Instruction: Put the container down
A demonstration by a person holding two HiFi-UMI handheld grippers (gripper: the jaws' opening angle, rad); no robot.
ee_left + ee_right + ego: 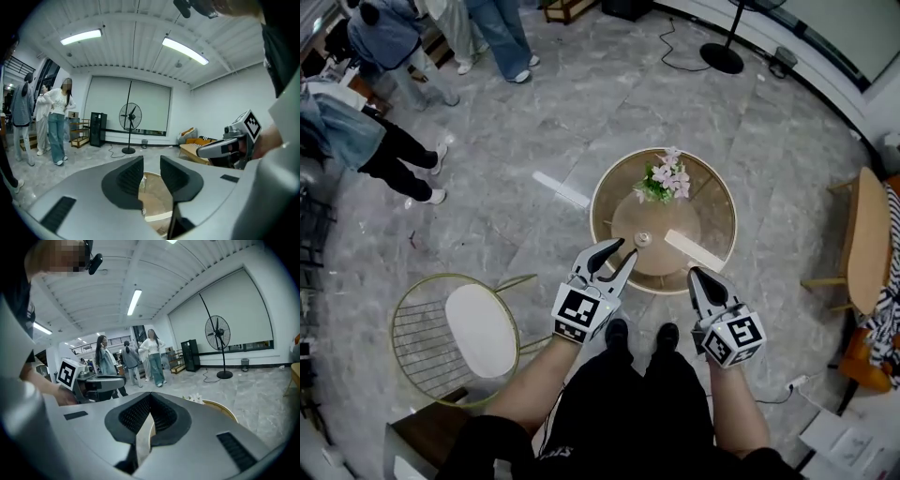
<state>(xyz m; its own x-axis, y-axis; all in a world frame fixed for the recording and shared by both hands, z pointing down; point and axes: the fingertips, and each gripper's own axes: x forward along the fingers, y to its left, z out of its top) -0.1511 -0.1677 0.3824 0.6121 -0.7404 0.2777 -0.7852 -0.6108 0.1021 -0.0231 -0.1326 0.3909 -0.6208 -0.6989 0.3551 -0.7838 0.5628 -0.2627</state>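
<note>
A round wooden table (602,202) stands just ahead of me, with a bunch of pink and white flowers (667,178) at its far side. A small pale round container (642,239) sits near the table's middle, with nothing gripping it. My left gripper (628,247) hovers over the table's near left edge, close to the container. Its jaws stand a little apart with nothing between them (151,161). My right gripper (693,273) is at the near right edge, jaws closed tip to tip and empty (150,397). A white streak (694,250) crosses the tabletop beside it.
A wire chair with a white cushion (474,328) stands at my left. A wooden chair (868,239) is at the right. Several people (389,42) stand at the far left. A fan's base (722,58) and cable lie beyond the table.
</note>
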